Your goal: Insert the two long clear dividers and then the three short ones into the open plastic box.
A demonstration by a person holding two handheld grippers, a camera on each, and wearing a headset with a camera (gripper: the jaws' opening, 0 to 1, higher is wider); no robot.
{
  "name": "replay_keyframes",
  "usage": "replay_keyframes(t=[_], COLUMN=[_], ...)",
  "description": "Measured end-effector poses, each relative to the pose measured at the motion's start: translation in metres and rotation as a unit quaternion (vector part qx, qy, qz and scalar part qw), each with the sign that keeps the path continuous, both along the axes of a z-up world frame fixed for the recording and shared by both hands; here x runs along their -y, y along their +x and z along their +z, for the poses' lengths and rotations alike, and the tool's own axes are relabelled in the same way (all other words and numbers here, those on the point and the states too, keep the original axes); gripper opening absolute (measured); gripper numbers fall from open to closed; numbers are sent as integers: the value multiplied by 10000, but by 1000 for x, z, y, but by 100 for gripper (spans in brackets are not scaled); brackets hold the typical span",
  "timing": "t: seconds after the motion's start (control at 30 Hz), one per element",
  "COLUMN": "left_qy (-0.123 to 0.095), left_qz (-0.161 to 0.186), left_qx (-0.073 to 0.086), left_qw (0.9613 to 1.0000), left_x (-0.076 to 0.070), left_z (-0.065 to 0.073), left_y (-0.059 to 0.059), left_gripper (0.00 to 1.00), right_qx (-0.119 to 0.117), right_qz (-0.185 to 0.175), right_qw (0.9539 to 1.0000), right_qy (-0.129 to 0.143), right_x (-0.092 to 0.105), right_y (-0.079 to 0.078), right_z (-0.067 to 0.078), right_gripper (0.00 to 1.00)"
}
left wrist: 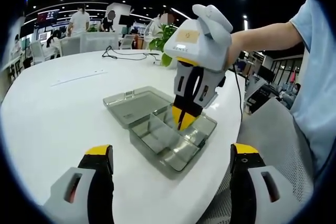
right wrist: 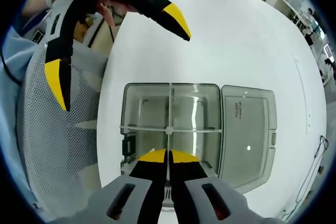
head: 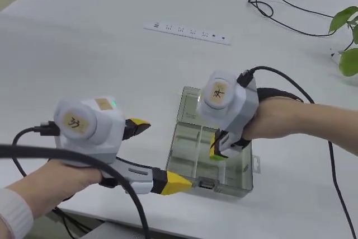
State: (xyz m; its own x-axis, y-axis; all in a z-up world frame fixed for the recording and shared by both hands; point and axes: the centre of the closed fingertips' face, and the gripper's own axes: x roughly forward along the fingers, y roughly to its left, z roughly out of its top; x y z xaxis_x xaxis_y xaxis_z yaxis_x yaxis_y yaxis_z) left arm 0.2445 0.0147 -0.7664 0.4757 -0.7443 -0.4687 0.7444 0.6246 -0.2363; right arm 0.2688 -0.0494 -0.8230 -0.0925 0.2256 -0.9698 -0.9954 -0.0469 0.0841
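The open clear plastic box sits near the table's front edge, its lid laid flat behind it. Clear dividers stand inside and cross each other. My right gripper reaches down into the box, shut on the top edge of a clear divider. In the left gripper view its yellow tips sit between the compartments. My left gripper hovers left of the box with its jaws wide open and nothing in them. It shows in the right gripper view.
A white power strip lies at the back of the table. A black cable loops at the back right, beside a green plant. The table's front edge runs just below the box.
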Motion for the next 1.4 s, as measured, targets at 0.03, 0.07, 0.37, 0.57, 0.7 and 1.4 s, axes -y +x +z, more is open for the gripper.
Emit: replay_keyframes(t=[0.03, 0.07, 0.37, 0.57, 0.7, 1.4], left_qy=[-4, -7, -33, -50, -53, -81], left_qz=[0, 4, 18, 35, 39, 112], left_qx=[7, 12, 134, 174, 197, 208], left_qw=[10000, 10000, 9999, 9998, 9998, 9997], left_x=[0, 0, 0, 1, 2, 0], left_z=[0, 0, 5, 7, 8, 8], left_y=[0, 1, 5, 5, 4, 3], left_gripper=[94, 94, 95, 94, 94, 94], right_qx=[1, 2, 90, 78, 120, 93], right_qz=[0, 0, -45, -119, -100, -241], right_qw=[10000, 10000, 9999, 9999, 9998, 9980], right_qy=[-16, -22, -90, -91, -78, 574], right_x=[0, 0, 0, 1, 1, -3], right_y=[0, 0, -1, -1, 0, 0], right_z=[0, 0, -7, -6, -7, 3], right_gripper=[2, 2, 1, 1, 1, 31])
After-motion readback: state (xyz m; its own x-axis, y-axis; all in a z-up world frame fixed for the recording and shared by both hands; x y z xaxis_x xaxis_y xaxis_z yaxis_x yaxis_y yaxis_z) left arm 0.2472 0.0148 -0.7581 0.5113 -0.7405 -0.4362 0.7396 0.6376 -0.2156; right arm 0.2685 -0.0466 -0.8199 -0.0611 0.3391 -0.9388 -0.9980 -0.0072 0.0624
